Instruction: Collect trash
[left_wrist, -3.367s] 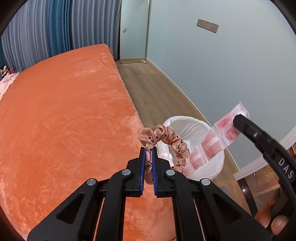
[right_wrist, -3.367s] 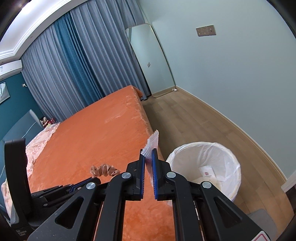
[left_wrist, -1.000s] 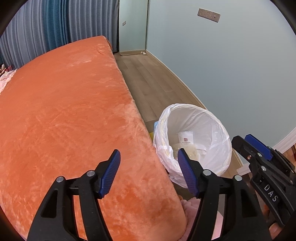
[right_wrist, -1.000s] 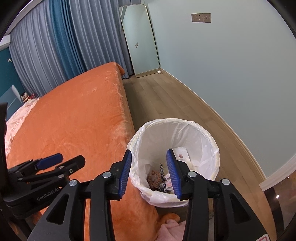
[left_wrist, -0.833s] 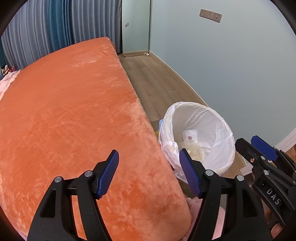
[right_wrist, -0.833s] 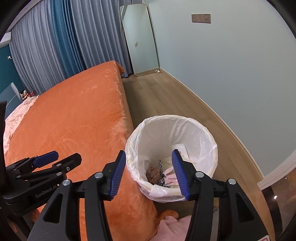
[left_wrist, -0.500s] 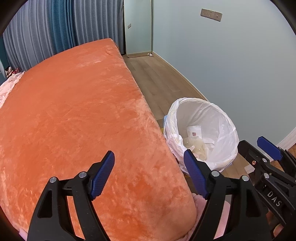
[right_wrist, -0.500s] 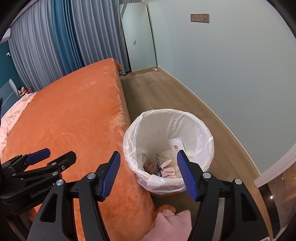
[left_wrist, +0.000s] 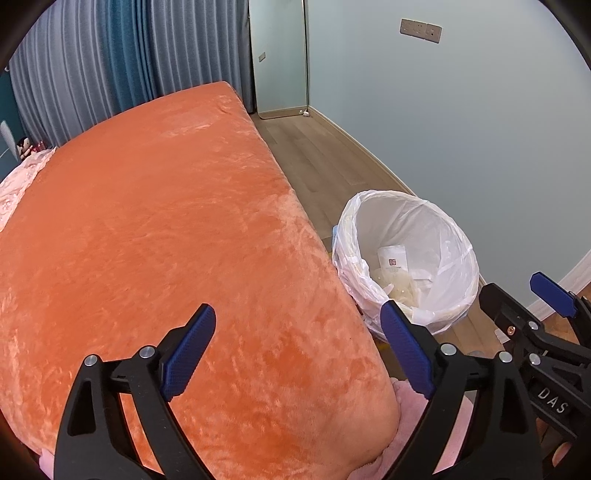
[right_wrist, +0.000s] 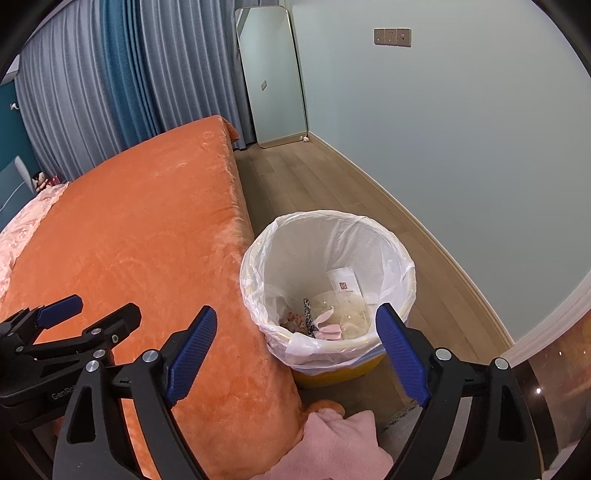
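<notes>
The left gripper (left_wrist: 297, 350) hangs over the orange bed (left_wrist: 155, 229), jaws opening with nothing between them; the right gripper (right_wrist: 295, 350) likewise opens empty above the bin's near rim; beyond, the trash (right_wrist: 327, 325) lies at the bottom of the white-lined bin (right_wrist: 325, 225), beside the bed's edge.

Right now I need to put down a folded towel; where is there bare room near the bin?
The orange bedspread lies bare from the curtains to its near corner. The wood floor between bin and mirror is bare too. It is crowded inside the trash bin and below it, where pink cloth lies.
</notes>
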